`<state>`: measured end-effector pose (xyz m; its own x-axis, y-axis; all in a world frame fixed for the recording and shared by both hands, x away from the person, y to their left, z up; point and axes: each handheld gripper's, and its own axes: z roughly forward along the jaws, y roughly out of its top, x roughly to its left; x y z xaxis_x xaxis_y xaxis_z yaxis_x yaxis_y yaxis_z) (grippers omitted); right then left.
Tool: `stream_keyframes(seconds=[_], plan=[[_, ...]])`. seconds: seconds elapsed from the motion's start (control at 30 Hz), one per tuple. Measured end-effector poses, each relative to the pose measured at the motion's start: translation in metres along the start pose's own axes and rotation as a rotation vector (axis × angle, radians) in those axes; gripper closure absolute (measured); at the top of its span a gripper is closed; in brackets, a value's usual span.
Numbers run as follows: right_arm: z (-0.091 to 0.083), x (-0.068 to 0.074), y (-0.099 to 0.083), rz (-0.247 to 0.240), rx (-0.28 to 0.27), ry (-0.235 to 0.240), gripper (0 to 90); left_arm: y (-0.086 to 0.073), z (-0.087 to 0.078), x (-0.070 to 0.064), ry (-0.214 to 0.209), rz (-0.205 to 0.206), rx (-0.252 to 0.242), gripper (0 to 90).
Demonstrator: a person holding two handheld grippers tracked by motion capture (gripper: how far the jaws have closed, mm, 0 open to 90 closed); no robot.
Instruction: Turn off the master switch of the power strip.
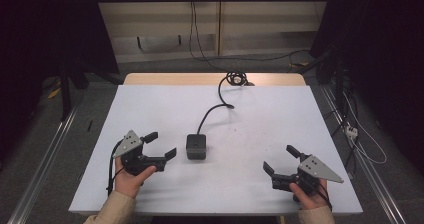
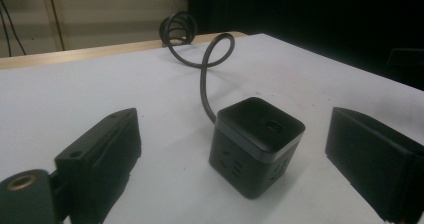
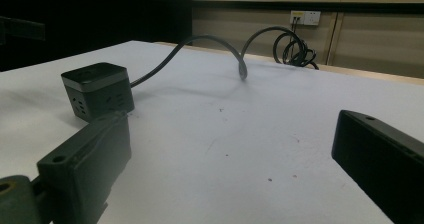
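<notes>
In the high view the black cube socket [image 1: 196, 146] sits near the centre of the frame on the white table [image 1: 260, 119], its cable [image 1: 212, 109] running up toward the far edge, where it ends in a coil [image 1: 236, 78] whose plug end is too small to make out. The person's arms are cut off at the bottom edge, so only the cuffs and hands show.

The left gripper [image 1: 162, 145] sits at lower left, jaws spread with nothing between them; in the left gripper view the cube [image 2: 257, 144] stands between the two jaws but farther off, touching neither. Its side sockets are dim and hard to read.

The right gripper [image 1: 281, 159] is at lower right, jaws likewise spread and empty, well apart from the cube. In the right gripper view the cube [image 3: 97, 90] shows at middle left, its lower corner hidden behind the near jaw.

Bare white surface lies all around the cube, and both grippers are close to the table's near edge.
</notes>
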<state>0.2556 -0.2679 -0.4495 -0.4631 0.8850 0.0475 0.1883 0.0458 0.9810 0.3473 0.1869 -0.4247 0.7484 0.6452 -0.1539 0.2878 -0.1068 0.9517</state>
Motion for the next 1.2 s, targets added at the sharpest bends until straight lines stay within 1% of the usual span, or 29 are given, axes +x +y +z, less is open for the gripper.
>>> stream_keyframes(seconds=[0.07, 0.17, 0.23, 0.33, 0.4, 0.47, 0.5, 0.63, 0.67, 0.73, 0.77, 0.8, 0.83, 0.9, 1.03, 1.2], plan=[[0.000, 0.000, 0.000, -0.001, 0.001, 0.000, 1.9, 0.000, 0.002, 0.000, -0.007, 0.012, 0.005, 8.8], [0.000, 0.000, 0.000, -0.001, 0.002, 0.001, 2.0, 0.000, 0.004, 0.000, -0.014, 0.015, 0.007, 10.9], [0.000, 0.000, 0.000, -0.001, 0.002, 0.001, 2.0, 0.001, 0.005, -0.001, -0.015, 0.007, 0.003, 13.0], [0.001, 0.000, 0.000, -0.003, 0.004, -0.001, 2.0, 0.002, 0.006, 0.000, -0.015, 0.006, 0.006, 16.0], [0.001, 0.000, 0.000, -0.002, 0.004, -0.001, 2.0, 0.003, 0.008, -0.001, -0.015, 0.001, 0.004, 16.1], [0.001, 0.001, 0.000, -0.003, 0.002, 0.000, 2.0, 0.004, 0.009, -0.001, -0.023, 0.008, 0.009, 20.1], [0.001, 0.001, 0.000, -0.003, 0.002, 0.000, 2.0, 0.004, 0.010, -0.002, -0.027, 0.005, 0.004, 20.1], [0.001, 0.001, 0.000, -0.004, 0.005, 0.003, 2.1, 0.006, 0.014, -0.003, -0.039, 0.006, 0.013, 23.5], [0.001, 0.001, 0.000, -0.005, 0.006, 0.003, 2.2, 0.006, 0.015, -0.003, -0.043, 0.008, 0.017, 26.0], [0.001, 0.001, 0.000, -0.005, 0.007, 0.004, 2.2, 0.006, 0.017, -0.003, -0.043, 0.008, 0.022, 26.4], [0.001, 0.001, 0.000, -0.006, 0.005, 0.003, 2.1, 0.006, 0.018, -0.003, -0.045, 0.006, 0.023, 29.4], [0.001, 0.001, 0.000, -0.006, 0.005, 0.003, 2.1, 0.006, 0.019, -0.003, -0.049, 0.005, 0.025, 29.4], [0.001, 0.001, 0.000, -0.007, 0.004, 0.001, 2.2, 0.006, 0.020, -0.003, -0.049, 0.006, 0.028, 31.8], [0.001, 0.001, 0.000, -0.006, 0.004, 0.001, 2.2, 0.006, 0.022, -0.003, -0.051, 0.007, 0.033, 33.4], [0.001, 0.001, 0.000, -0.005, 0.005, 0.001, 2.3, 0.007, 0.025, -0.003, -0.052, -0.002, 0.037, 36.0], [0.001, 0.001, 0.000, -0.007, 0.008, 0.001, 2.3, 0.007, 0.027, -0.001, -0.055, -0.023, 0.040, 39.6]])
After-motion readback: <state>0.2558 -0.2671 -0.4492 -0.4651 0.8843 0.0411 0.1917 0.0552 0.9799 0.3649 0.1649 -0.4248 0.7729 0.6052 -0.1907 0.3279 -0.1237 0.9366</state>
